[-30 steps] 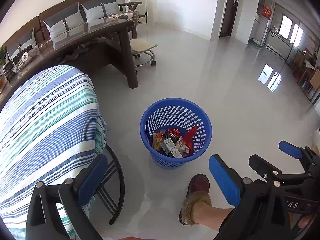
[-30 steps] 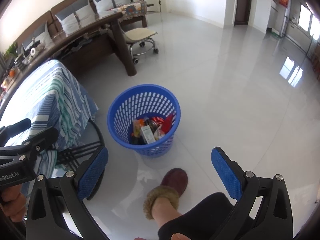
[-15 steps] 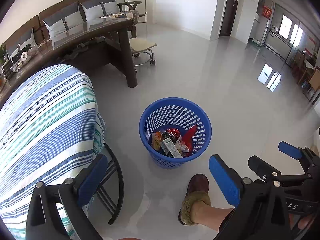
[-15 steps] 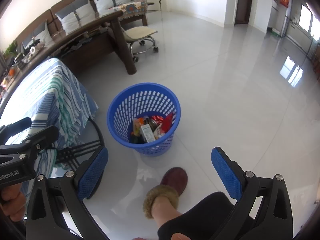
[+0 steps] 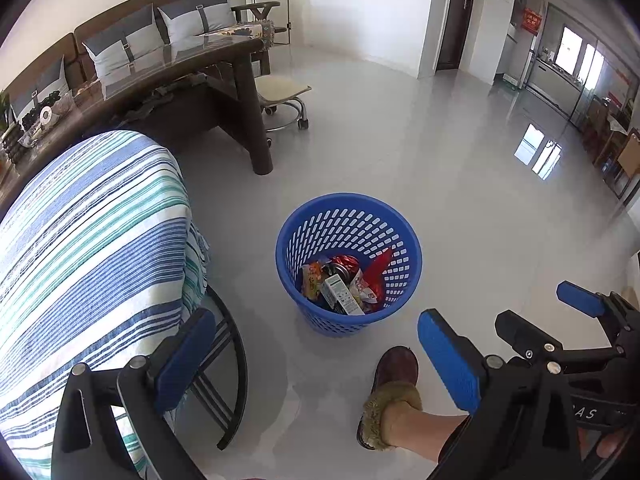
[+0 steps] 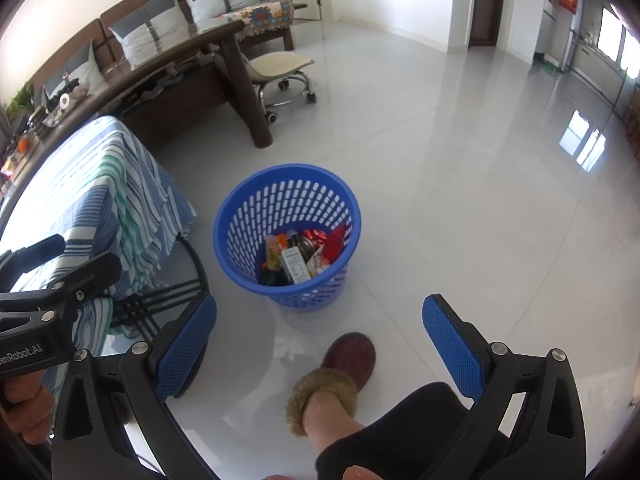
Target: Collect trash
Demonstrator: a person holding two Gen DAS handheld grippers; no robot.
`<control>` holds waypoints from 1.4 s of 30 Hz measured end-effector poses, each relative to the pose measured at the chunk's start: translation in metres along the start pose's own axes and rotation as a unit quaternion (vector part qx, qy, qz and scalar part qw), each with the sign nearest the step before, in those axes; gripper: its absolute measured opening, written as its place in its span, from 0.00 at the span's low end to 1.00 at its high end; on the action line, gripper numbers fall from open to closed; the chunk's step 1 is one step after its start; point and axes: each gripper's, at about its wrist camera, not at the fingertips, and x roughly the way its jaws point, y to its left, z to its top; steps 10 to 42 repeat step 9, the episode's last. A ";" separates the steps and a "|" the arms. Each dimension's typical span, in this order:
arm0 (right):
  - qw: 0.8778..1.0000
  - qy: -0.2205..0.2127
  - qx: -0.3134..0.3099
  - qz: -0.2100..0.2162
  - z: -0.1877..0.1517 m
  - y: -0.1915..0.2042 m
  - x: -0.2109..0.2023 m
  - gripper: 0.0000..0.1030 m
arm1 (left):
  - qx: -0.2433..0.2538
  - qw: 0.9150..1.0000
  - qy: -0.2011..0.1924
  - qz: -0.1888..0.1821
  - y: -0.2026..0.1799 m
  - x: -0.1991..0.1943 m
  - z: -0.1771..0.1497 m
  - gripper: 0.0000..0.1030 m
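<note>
Almost nothing moved since earlier frames: my view drifted slightly, blue basket (image 5: 349, 216) sits same spot on floor. Both tools hover above it, left gripper (image 5: 316, 356) and right gripper (image 6: 320, 344) spread wide, holding nothing. Trash (image 5: 344, 284), wrappers and small carton, lies inside basket. I judge collecting nearly finished; next, look for leftover litter. Striped cloth table (image 5: 80, 240) close left, slippered foot (image 5: 392, 384) just below basket; open floor right.

The lower pieces of trash (image 5: 340, 284) in the blue basket (image 5: 348, 216) are covered by upper ones, and their print is too small to read. The striped cloth (image 5: 80, 240) hides the table top. The frame edge cuts the person's leg (image 6: 400, 432).
</note>
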 end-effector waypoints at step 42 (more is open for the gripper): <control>1.000 0.004 0.008 -0.002 -0.004 -0.001 0.001 1.00 | -0.003 1.000 0.002 0.005 0.002 -0.004 -0.003 0.99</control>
